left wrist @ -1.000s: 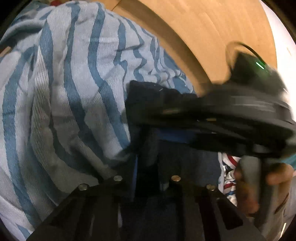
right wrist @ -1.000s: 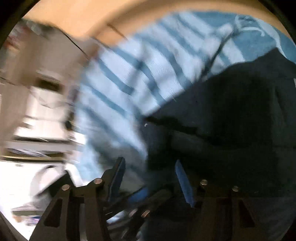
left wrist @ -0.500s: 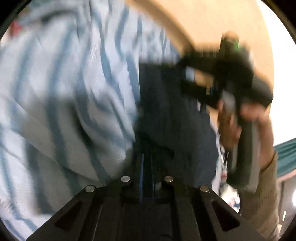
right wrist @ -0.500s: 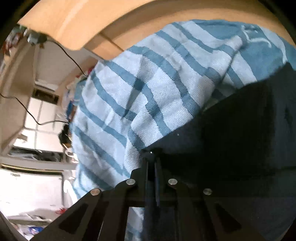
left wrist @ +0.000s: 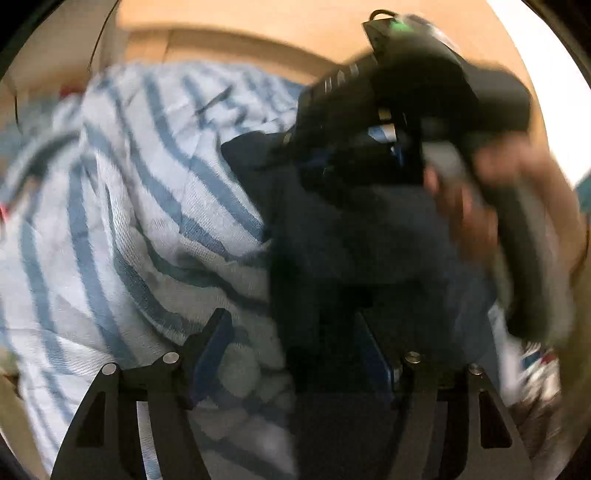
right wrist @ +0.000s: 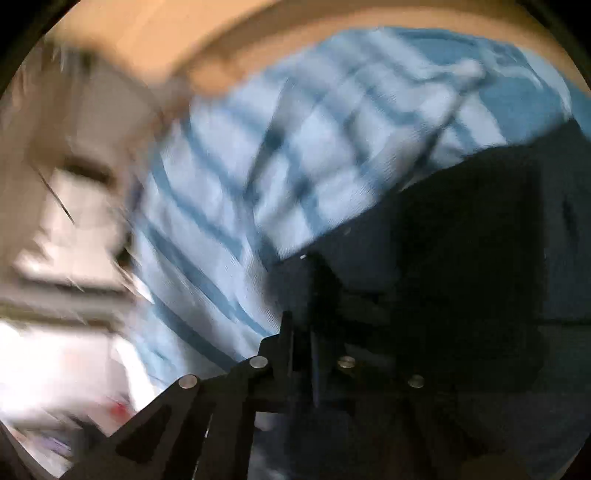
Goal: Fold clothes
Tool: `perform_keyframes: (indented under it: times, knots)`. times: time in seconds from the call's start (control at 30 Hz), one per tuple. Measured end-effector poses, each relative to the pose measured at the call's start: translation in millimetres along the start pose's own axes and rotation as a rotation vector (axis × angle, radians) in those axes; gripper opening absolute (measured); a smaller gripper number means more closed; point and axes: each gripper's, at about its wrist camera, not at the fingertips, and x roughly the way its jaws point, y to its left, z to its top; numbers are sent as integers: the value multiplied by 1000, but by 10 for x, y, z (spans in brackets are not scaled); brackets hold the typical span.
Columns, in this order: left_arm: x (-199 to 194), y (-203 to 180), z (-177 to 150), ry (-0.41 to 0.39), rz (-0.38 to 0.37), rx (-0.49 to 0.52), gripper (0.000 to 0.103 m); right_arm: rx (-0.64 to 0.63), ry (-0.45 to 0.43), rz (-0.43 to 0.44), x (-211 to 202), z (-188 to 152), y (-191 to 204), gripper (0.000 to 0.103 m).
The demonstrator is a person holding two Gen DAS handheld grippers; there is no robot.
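Observation:
A dark navy garment (left wrist: 351,240) lies on top of a blue-and-white striped cloth (left wrist: 147,184). My left gripper (left wrist: 291,321) is opening. Its blue pads (left wrist: 210,350) stand well apart, with a fold of the navy garment loose between them and not pinched. In the right wrist view my right gripper (right wrist: 310,295) is shut on the edge of the navy garment (right wrist: 461,240), where that edge meets the striped cloth (right wrist: 295,147). A hand (left wrist: 480,206) holds the right tool above the garment at the upper right of the left wrist view. Both views are blurred.
A wooden surface (left wrist: 258,22) runs behind the striped cloth and also shows in the right wrist view (right wrist: 147,37). A red, white and blue patterned cloth (left wrist: 535,369) lies at the lower right. Blurred pale furniture (right wrist: 55,221) fills the left of the right wrist view.
My left gripper was shut on the navy garment; it has opened, rolled and lifted. My right gripper, open a second ago, closed on the garment's edge and stays there.

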Motion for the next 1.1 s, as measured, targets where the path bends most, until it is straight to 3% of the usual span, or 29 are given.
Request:
perform_keyframes:
  times: [0.13, 0.2, 0.27, 0.37, 0.43, 0.5, 0.53, 0.73, 0.8, 0.93, 1.03, 1.1]
  knots:
    - [125, -73, 58, -51, 64, -43, 69, 21, -31, 28, -209, 1, -119, 10]
    - [264, -109, 141, -40, 144, -43, 65, 31, -36, 72, -242, -27, -83, 19]
    - [293, -85, 191, -49, 213, -59, 60, 32, -50, 102, -298, -43, -22, 49]
    - [161, 18, 156, -92, 351, -89, 60, 31, -120, 108, -463, -138, 34, 53]
    - [91, 180, 84, -100, 482, -117, 60, 36, -185, 104, -577, -240, 39, 66]
    - [181, 513, 51, -56, 505, -185, 55, 66, -243, 104, -706, -364, -41, 67]
    - [194, 650, 34, -45, 500, -221, 54, 86, -256, 95, -775, -441, -128, 67]
    - [-247, 775, 134, -150, 188, -404, 55, 285, -321, -4, -1023, -821, -942, 67]
    - [-239, 672, 242, -183, 147, -400, 55, 369, -374, 43, -1171, -1008, -1246, 67]
    - [-70, 269, 460, -209, 68, -395, 55, 443, -505, -2, -1660, -1316, -1763, 65]
    - [171, 146, 436, -191, 10, -455, 55, 420, -451, -56, -1746, -1312, -2023, 60]
    - [160, 66, 370, -173, 23, -468, 55, 383, -417, -71, -1655, -1283, -2054, 59]
